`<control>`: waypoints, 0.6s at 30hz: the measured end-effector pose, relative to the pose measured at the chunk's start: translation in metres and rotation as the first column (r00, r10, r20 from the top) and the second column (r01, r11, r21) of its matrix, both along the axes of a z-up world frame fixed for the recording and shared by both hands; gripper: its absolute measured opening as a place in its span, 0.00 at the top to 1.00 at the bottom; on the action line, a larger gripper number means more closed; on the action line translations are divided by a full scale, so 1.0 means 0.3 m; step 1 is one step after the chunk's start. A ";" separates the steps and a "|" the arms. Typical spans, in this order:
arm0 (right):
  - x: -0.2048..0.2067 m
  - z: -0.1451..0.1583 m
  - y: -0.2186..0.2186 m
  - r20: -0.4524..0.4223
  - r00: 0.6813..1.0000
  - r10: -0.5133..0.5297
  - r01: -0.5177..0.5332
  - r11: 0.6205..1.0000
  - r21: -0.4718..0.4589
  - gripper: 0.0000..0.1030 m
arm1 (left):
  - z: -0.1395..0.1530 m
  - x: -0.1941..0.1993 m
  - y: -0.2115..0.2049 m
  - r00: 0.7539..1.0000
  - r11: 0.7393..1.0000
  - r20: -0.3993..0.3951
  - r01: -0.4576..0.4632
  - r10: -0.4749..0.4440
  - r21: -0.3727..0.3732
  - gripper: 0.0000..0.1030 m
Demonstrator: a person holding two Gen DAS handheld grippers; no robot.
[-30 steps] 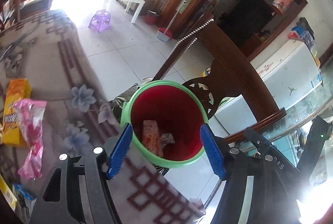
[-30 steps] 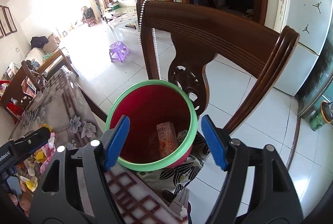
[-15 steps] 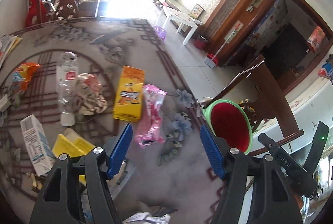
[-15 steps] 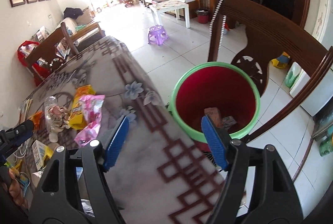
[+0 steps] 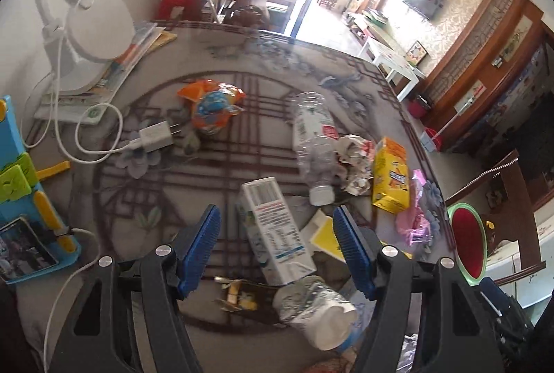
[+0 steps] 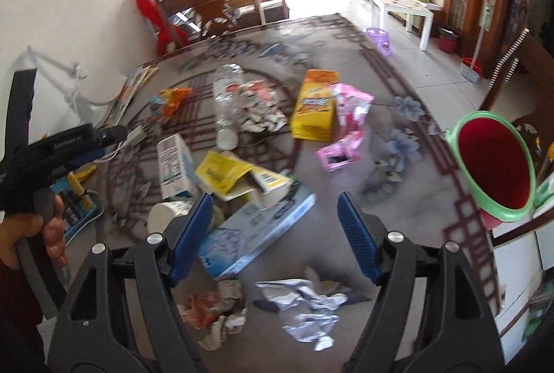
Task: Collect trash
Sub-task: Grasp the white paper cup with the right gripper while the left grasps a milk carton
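My worktop [image 5: 214,116] spreads under both tongs, patterned grey and strewn with trash; the red bin [image 6: 491,165] with its green rim stands off the worktop's right edge, beside a chair [image 6: 519,61]; a white lamp [image 5: 93,26] sits at the far left corner on some booklets. My left tongs [image 5: 273,245] are spread wide and hold nothing, poised over a white carton [image 5: 273,227] that lies between the pads without touching them; my right tongs [image 6: 273,227] are equally wide and empty, above a pale blue pack [image 6: 256,231]. Past them lie a yellow box [image 6: 313,109], a pink wrapper [image 6: 346,127] against it, a clear bottle [image 5: 311,137], crumpled paper [image 5: 353,161], an orange bag [image 5: 211,106]; nearest me, a silver wrapper [image 6: 304,307]; a white charger [image 5: 155,139] lies to the left.
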State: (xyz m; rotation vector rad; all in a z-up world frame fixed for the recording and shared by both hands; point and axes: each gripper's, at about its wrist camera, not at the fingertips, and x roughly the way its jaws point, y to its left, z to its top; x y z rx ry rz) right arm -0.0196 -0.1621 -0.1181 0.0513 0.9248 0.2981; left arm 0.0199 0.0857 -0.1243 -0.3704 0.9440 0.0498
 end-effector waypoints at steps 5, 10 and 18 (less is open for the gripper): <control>0.001 -0.081 0.194 -0.083 0.983 0.166 -0.166 0.986 0.014 0.26 | -0.024 -0.016 0.103 0.999 0.998 -0.025 -0.047 0.046 -0.039 0.38; 0.036 -0.154 0.279 -0.149 0.965 0.215 -0.208 0.976 0.061 0.25 | -0.031 -0.032 0.148 0.998 0.998 -0.029 -0.056 0.055 -0.042 0.38; 0.078 -0.207 0.294 -0.190 0.967 0.172 -0.164 0.985 0.055 0.49 | -0.073 -0.015 0.161 0.998 0.996 -0.056 -0.045 0.041 -0.076 0.38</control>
